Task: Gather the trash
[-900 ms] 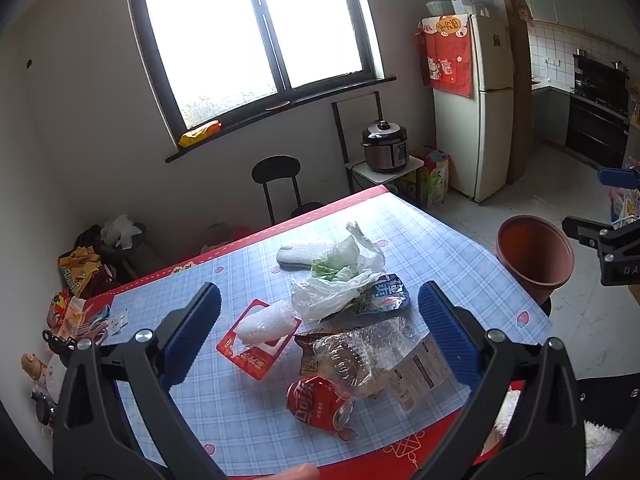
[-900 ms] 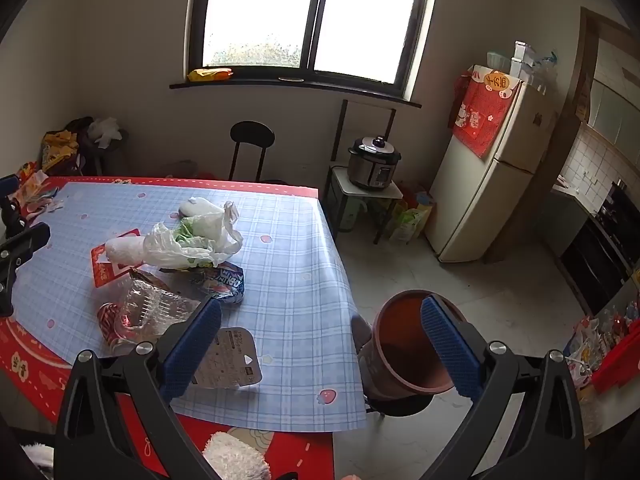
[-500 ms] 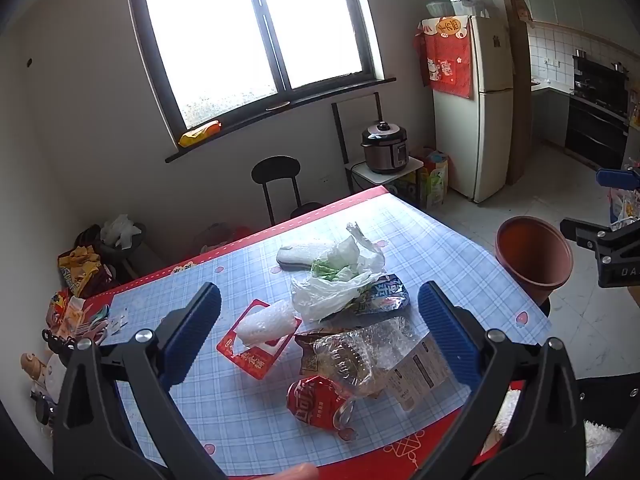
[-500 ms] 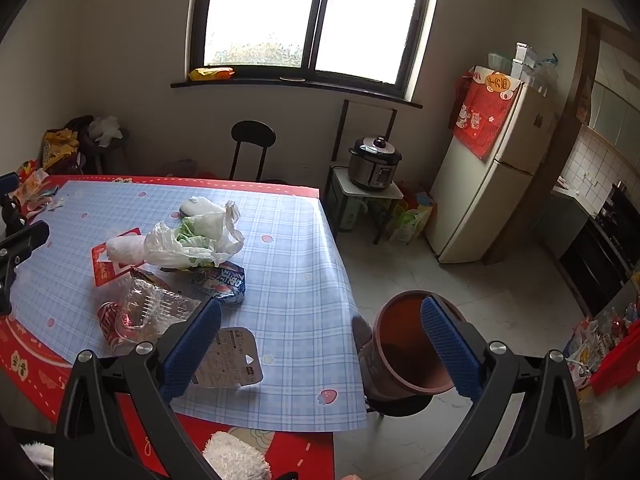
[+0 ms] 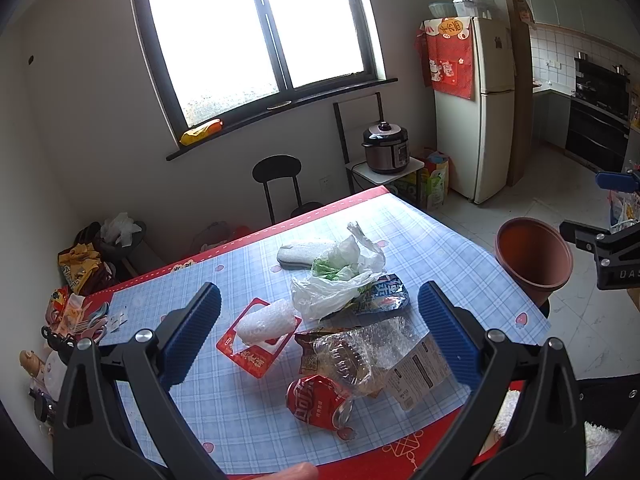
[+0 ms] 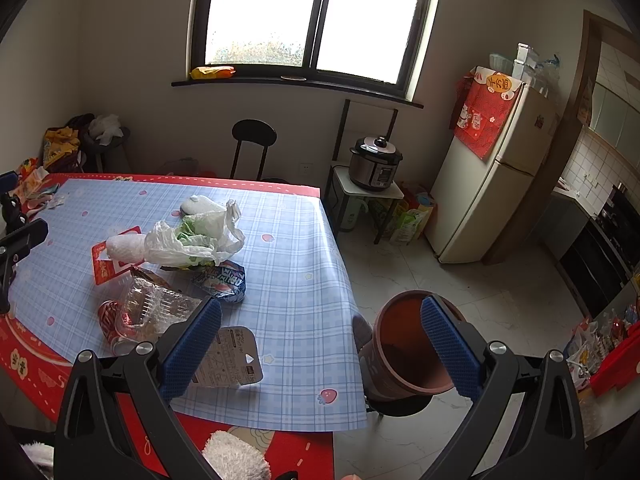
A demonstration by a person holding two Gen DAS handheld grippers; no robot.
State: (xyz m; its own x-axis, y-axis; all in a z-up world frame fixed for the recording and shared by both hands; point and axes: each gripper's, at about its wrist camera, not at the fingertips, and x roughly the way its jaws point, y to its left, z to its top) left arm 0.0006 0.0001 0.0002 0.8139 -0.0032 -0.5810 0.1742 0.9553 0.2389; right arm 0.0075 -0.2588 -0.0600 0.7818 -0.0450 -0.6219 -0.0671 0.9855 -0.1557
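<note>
Trash lies in a heap on the blue checked tablecloth [image 5: 240, 408]: a crushed red can [image 5: 316, 400], a clear plastic clamshell [image 5: 360, 352], a printed card [image 5: 416, 372], a blue wrapper [image 5: 384, 294], a white plastic bag [image 5: 340, 276] and a red packet [image 5: 256, 340]. A brown bin [image 5: 534, 258] stands off the table's right edge, also in the right wrist view [image 6: 404, 344]. My left gripper [image 5: 320, 328] is open above the heap. My right gripper [image 6: 320, 344] is open, above the table's edge beside the bin. Both are empty.
A grey-white pad [image 5: 300, 254] lies behind the bag. A black chair [image 5: 278, 184] stands behind the table. A rice cooker [image 6: 374, 162] on a small stand and a fridge [image 6: 492, 168] are at the right. Clutter sits at the table's left end [image 5: 72, 312].
</note>
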